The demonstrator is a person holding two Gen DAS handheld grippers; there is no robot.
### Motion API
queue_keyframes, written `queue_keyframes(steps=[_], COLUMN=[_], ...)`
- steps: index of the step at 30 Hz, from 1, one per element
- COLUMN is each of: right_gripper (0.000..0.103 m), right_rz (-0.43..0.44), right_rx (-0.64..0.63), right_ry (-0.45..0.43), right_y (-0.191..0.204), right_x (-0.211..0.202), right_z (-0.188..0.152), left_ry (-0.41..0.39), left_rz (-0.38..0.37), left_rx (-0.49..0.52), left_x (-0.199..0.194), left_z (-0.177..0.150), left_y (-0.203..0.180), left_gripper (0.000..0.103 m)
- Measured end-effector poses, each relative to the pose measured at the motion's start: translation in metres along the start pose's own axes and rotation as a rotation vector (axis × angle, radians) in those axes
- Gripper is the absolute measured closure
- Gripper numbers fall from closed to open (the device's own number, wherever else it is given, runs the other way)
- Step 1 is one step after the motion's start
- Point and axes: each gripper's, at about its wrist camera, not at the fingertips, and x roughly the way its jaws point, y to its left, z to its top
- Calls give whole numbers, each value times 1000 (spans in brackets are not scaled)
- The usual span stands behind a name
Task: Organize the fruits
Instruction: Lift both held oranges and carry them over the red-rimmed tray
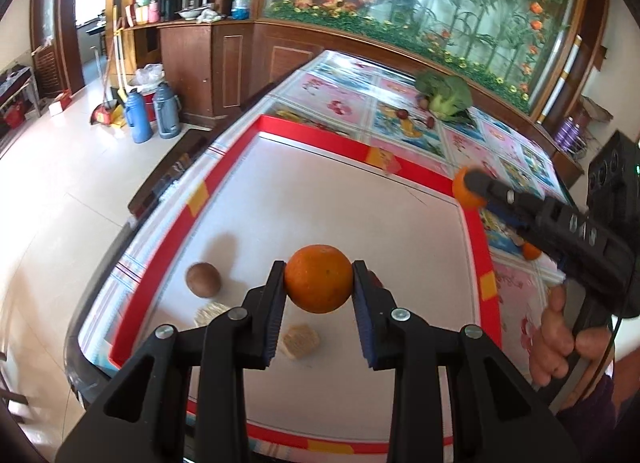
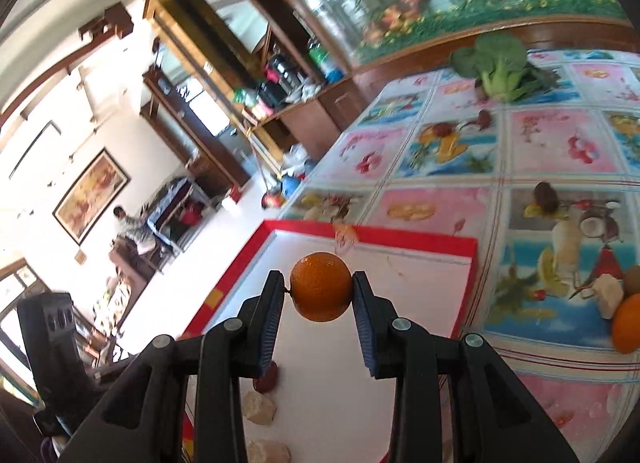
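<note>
Partway through, by the look of it. White red-rimmed tray point(image 1: 360, 199) on the flowered table: already holding a brown round fruit point(image 1: 203, 279) and pale lumps. Left gripper point(image 1: 319, 283) clenched on an orange point(image 1: 319, 278) above the tray. Right gripper point(image 2: 320, 287) clamping a second orange point(image 2: 321, 286) at the tray's edge. Still out on the cloth: another orange point(image 2: 630, 323), a brown fruit, small dark red ones.

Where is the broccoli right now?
The broccoli lies on the patterned tablecloth at the table's far side, beyond the red-bordered white mat, near the floral glass cabinet; two small dark fruits sit beside it.
</note>
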Motion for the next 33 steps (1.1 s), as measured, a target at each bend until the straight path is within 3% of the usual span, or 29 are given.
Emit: queue_keyframes(steps=[4,10,33], right_gripper=[70,70,70], right_rz=[-8,34,-95], right_rx=[-42,-45,-158], right_ry=[47,14,58], right_y=[1,10,22], right_x=[-1,-19,0], right_z=[-9,-12,-25], left_ry=[5,-7,4], left_rz=[25,30,52], left_rx=[-28,16,60], left_x=[6,8,8], left_z=[6,7,-1], left_y=[2,-19,-23], left_gripper=[69,69,69])
